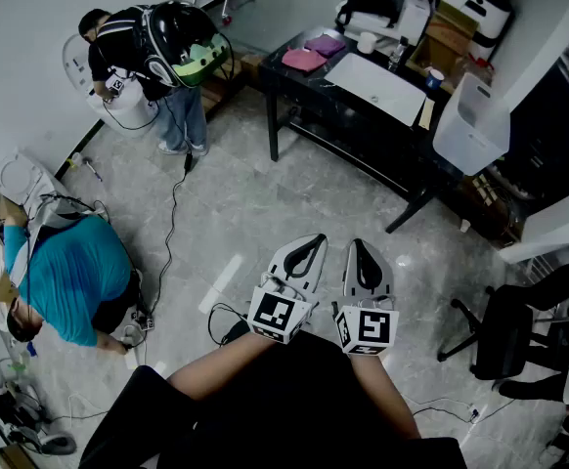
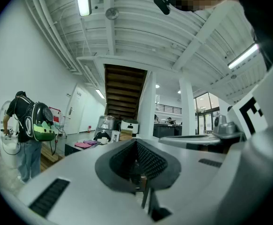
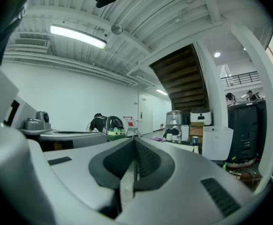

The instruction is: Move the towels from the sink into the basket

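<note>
- Both my grippers are shut with nothing between the jaws. The left gripper (image 1: pixel 307 250) and right gripper (image 1: pixel 364 252) are level and side by side over the floor, well apart from the work.
- The pink towel (image 1: pixel 303 60) and purple towel (image 1: pixel 326 44) lie at the far end of the black counter (image 1: pixel 316 86), beside the white sink (image 1: pixel 374 86). I cannot tell whether they sit in a basin. The white basket (image 1: pixel 470 125) stands at the counter's other end.
- If I arrive with the jaws closed, I would likely shove a towel along instead of pinching it.
- A limp towel could drag its neighbour off the counter or drop short of the basket.
- A cable (image 1: pixel 172 213) trails across the floor near a crouching person (image 1: pixel 69 281). Drifting left could trip me.
- Only the head view shows the floor, the cable and the whole layout.
- Only the gripper views show the pads meeting. They also show the towels edge-on as thin strips, so they say little about how the towels lie.
</note>
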A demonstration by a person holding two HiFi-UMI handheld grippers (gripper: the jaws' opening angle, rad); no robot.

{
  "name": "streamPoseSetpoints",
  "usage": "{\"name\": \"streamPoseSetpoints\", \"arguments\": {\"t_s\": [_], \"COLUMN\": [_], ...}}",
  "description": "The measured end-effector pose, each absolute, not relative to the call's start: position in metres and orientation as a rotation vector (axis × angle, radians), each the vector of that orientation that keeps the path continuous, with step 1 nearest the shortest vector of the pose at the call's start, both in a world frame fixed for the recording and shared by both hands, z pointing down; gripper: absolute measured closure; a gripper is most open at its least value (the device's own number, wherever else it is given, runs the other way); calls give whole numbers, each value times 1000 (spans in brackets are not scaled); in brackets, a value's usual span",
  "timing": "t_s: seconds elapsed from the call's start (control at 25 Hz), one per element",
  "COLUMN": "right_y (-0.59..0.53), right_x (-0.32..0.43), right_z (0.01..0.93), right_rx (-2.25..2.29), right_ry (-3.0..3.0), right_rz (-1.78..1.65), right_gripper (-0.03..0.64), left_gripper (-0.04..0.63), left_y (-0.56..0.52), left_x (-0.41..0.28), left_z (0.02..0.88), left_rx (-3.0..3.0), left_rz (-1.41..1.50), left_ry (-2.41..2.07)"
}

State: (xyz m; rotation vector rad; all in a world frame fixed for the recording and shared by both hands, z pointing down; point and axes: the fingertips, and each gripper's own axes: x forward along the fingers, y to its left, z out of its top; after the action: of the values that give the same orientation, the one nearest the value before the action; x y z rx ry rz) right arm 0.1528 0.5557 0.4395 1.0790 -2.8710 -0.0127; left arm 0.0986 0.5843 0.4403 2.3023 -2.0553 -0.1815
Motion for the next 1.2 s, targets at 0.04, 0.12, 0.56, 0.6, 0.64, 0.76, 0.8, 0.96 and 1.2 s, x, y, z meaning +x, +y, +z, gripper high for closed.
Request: {"name": "streamPoseSetpoints", "arguments": {"t_s": [0.04, 0.12, 0.56, 0.6, 0.64, 0.76, 0.8, 0.96, 1.2], "right_y": [557, 559, 542, 540, 537, 521, 514, 481, 408], "right_x": [157, 167, 200, 198, 195, 187, 184, 157, 107], "right_z": [440, 442, 446, 447, 448, 448, 449, 448, 474], "right_rx": [1072, 1063, 1061, 1057, 1050, 1038, 1036, 993, 983], "right_ry": [-2872, -2879, -2999, -3010, -3016, -3010, -3004, -3018, -2898], "right_rz": [-17, -25, -13, 11, 27, 7, -8, -32, 43], "right_gripper": [598, 598, 597, 597, 597, 597, 597, 597, 597], "left_gripper": [592, 592, 593, 593, 594, 593, 594, 592, 594], "left_y": [585, 585, 575, 573, 571, 552, 544, 508, 433], "left_x": [102, 109, 111, 111, 110, 105, 103, 85, 43], "left_z": [441, 443, 461, 462, 462, 456, 453, 455, 467], "left_rx": [2300, 2299, 2211, 2209, 2214, 2239, 2238, 2242, 2246], "left_rz": [-176, -167, -143, -142, -134, -144, -167, -196, -180], "left_ry": [-2062, -2076, -2148, -2148, -2156, -2175, -2176, -2171, -2095]}}
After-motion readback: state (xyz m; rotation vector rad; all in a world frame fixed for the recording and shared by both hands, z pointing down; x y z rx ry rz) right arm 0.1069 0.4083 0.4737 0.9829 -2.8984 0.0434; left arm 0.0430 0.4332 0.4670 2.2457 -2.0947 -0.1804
